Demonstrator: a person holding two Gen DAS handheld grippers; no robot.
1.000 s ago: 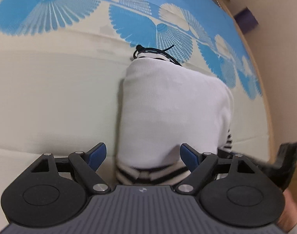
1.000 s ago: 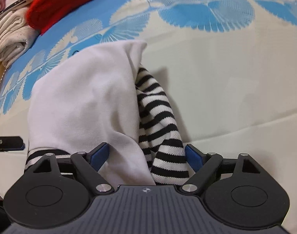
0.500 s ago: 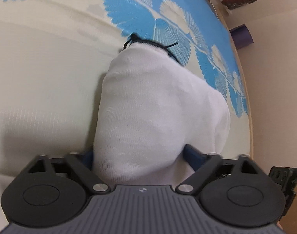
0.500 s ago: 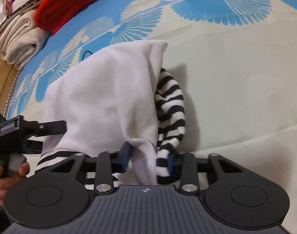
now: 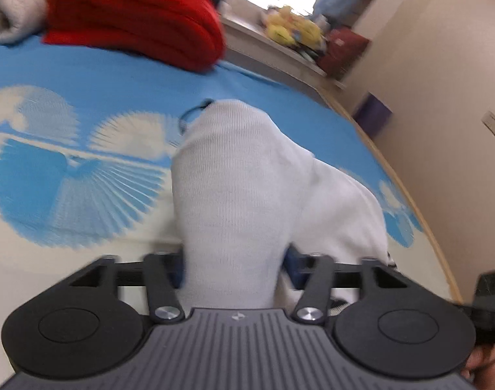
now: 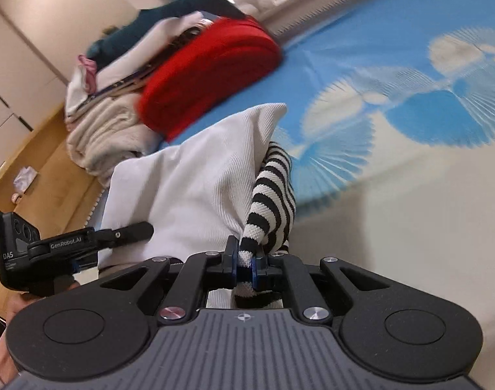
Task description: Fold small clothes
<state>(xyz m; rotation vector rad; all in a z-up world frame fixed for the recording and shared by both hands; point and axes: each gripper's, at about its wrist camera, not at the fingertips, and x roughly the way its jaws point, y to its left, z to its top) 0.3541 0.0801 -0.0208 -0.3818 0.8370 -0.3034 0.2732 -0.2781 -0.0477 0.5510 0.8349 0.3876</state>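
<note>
Both grippers lift a white garment [image 5: 247, 188] off the bedspread [image 5: 84, 74], left gripper [image 5: 234, 263] clamped on its white edge, right gripper [image 6: 244, 258] clamped on the striped sleeve [image 6: 273, 191], fabric trailing forward from the fingers.

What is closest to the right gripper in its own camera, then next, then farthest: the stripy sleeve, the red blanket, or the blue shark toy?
1. Stripy sleeve: pinched between the right gripper fingers.
2. Red blanket: farther back, upper left on the bed.
3. Blue shark toy: top left, behind the blanket.
</note>
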